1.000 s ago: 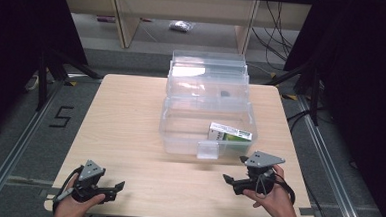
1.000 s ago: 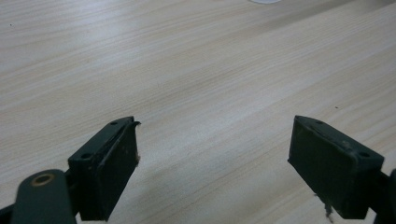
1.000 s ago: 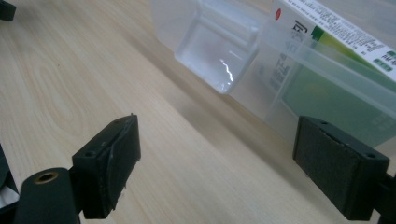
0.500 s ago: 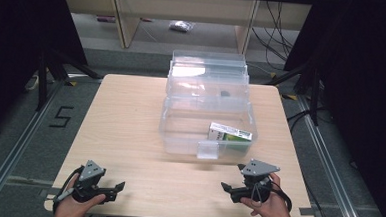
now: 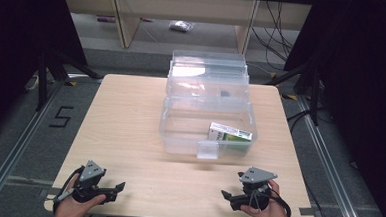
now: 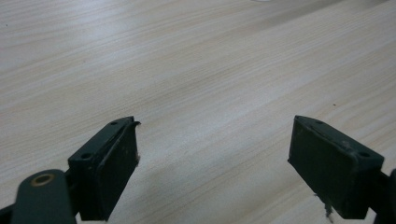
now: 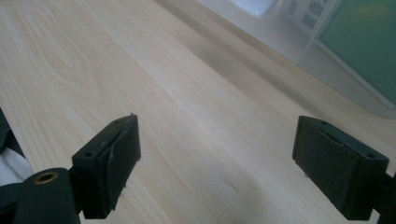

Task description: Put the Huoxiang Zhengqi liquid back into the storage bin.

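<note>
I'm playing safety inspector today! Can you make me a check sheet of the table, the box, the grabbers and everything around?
Surface: wooden table, bare light wood.
Job's things: clear plastic box with its lid tipped up at the back; a green and white carton lies inside at the right.
Clutter: nothing seen on the table beside the box.
Grippers: left gripper and right gripper rest near the front edge, jaws wide apart, holding nothing.
Cables: black leads trail from each gripper; more cables hang behind the table.
Surroundings: grey floor marked with a 5, wooden shelf unit behind.
</note>
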`<state>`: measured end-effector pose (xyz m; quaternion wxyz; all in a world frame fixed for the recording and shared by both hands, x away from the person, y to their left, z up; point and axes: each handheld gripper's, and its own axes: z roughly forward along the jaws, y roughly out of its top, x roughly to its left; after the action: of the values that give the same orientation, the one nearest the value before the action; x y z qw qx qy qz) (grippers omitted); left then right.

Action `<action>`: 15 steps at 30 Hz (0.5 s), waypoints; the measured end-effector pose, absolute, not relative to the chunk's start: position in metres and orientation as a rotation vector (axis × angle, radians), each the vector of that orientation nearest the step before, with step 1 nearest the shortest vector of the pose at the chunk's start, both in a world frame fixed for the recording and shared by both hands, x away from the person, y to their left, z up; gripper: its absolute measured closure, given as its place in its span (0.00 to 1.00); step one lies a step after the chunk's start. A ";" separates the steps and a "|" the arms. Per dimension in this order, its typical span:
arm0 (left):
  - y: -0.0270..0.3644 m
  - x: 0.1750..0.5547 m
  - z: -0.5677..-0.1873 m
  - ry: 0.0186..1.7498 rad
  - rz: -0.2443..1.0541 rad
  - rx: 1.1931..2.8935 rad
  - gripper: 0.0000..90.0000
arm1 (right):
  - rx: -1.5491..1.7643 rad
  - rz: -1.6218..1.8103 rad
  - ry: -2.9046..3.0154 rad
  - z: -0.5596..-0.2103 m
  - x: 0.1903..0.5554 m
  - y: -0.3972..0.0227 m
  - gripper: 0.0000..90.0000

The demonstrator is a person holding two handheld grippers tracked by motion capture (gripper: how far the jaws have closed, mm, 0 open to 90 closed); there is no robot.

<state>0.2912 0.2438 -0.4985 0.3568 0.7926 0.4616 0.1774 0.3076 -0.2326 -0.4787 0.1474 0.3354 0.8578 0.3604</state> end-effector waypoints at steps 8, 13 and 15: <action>0.244 0.291 -0.499 1.193 0.459 2.051 0.17 | 1.017 1.011 2.490 -0.485 0.301 -0.235 0.18; 0.244 0.291 -0.498 1.186 0.474 2.063 0.17 | 0.979 1.015 2.479 -0.486 0.301 -0.236 0.18; 0.244 0.291 -0.499 1.192 0.459 2.054 0.17 | 0.979 1.016 2.480 -0.486 0.300 -0.236 0.18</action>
<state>0.2910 0.2437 -0.4986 0.3537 0.7944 0.4608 0.1776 0.3003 -0.2359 -0.4863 0.1437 0.3397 0.8601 0.3524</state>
